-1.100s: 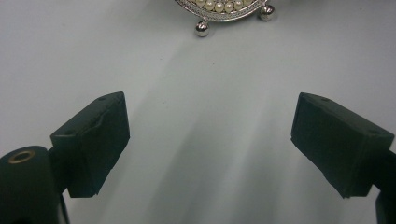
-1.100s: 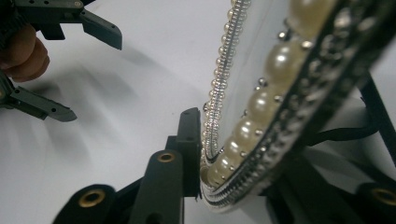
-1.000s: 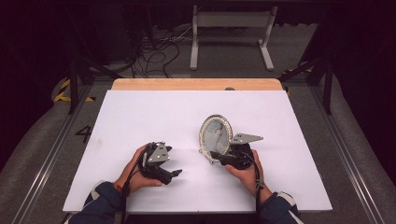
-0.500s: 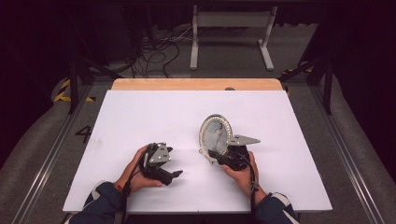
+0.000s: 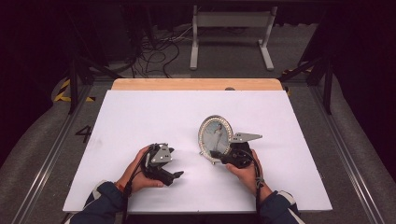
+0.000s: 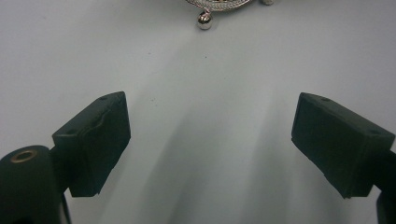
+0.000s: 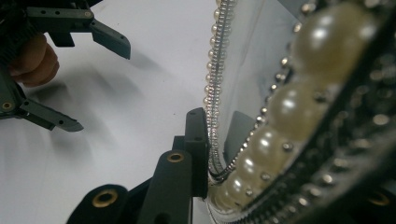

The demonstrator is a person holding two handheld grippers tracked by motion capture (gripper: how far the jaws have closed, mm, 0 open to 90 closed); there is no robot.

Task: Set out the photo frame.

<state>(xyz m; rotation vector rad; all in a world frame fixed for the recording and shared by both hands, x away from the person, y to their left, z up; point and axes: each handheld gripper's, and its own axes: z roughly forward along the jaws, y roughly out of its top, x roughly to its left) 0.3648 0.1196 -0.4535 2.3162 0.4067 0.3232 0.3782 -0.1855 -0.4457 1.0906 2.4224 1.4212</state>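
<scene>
A dark room with cables on the floor lies behind your white table, which has a wooden strip along its far edge. The oval picture frame, rimmed with pearls and small stones, stands upright a little right of the table's middle, on the near half. Your right claw reaches it from the near side at the lower edge; its jaws have just been closing, and in the right gripper view the left pad presses against the pearl rim, so it is pinching the frame. Your left claw rests on the table to the left, well apart from the frame, its jaws spread wide with only bare table between them. In the left gripper view, the frame's silver ball foot shows ahead.
</scene>
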